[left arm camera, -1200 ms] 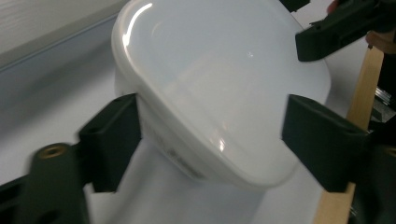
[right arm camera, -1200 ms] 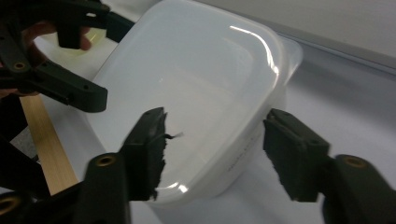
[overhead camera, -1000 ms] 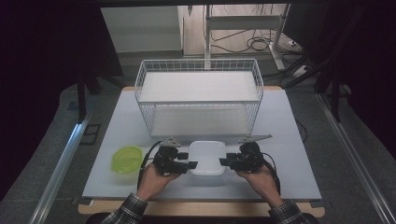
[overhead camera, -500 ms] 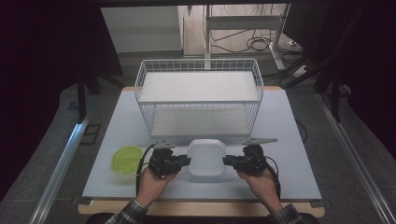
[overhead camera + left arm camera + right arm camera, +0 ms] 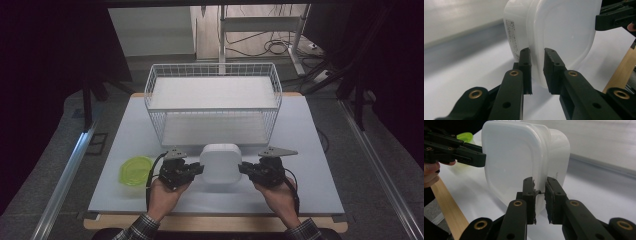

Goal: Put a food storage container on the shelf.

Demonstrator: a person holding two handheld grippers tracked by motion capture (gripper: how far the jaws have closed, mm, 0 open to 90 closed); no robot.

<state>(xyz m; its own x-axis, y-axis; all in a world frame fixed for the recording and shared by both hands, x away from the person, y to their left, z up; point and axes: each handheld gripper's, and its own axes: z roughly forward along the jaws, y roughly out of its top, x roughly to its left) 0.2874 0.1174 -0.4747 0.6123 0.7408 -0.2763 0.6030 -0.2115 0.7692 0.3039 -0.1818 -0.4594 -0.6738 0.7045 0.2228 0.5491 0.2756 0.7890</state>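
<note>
A white plastic container (image 5: 220,162) with its lid on is at the table's near middle, between my two grippers. My left gripper (image 5: 200,169) is shut on the rim of its left side; in the left gripper view the jaws (image 5: 537,67) pinch the rim of the container (image 5: 564,30). My right gripper (image 5: 241,170) is shut on the rim of the opposite side, and its jaws (image 5: 540,192) clamp the lip of the container (image 5: 509,160). Both pairs of jaws have just been closing with the rim between them. A hand holds each gripper.
A tall white wire basket (image 5: 212,66) stands behind the container, across the middle of the pale table (image 5: 310,150). A green round lid (image 5: 136,170) lies left of my left hand. The wooden table edge runs in front of the hands.
Both pairs of jaws have closed onto the container's side rims. The container now sits a little higher in the picture and looks squarer. The hands have hardly moved.
</note>
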